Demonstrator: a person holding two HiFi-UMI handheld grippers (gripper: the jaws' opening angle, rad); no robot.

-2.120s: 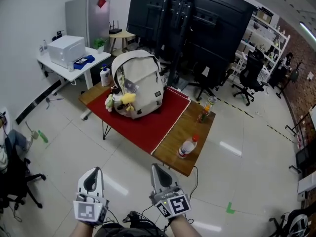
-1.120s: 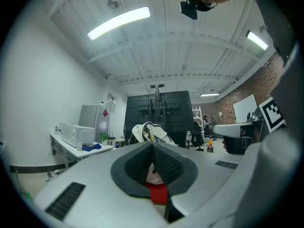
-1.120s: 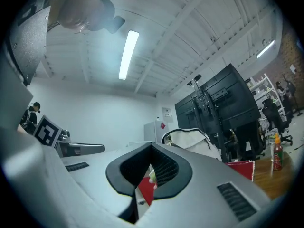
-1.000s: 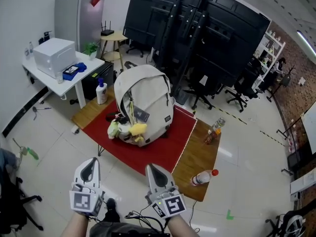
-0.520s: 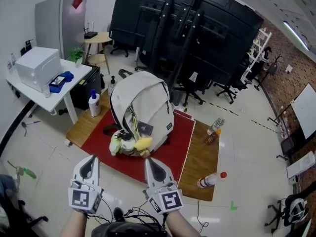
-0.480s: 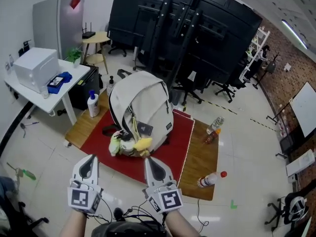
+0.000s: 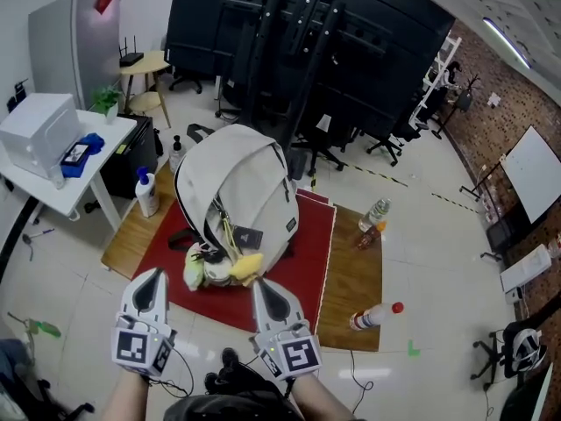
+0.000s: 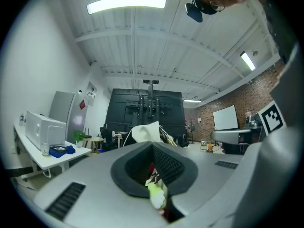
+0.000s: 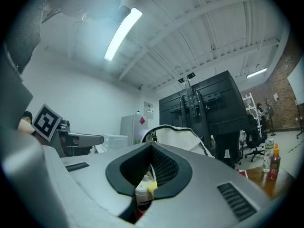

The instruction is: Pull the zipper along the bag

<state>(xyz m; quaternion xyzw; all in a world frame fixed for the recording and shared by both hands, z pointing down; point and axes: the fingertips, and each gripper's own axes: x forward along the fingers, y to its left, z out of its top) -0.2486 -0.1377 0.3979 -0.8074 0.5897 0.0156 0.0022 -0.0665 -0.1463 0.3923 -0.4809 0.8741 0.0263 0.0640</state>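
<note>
Bag stands upright at centre frame on a red mat over a low table. Left gripper and right gripper sit at lower centre, short of the bag and not touching it. Both are clenched on nothing.

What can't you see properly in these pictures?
- Where the zipper pull sits on the cream fabric backpack: too small in the head view.
- Backpack's lower half: covered by the grey fingers in both gripper views.
- Yellow and green soft things at its base: too small to name, head view.
- Label on the clear plastic bottle with red cap: too small, head view.
</note>
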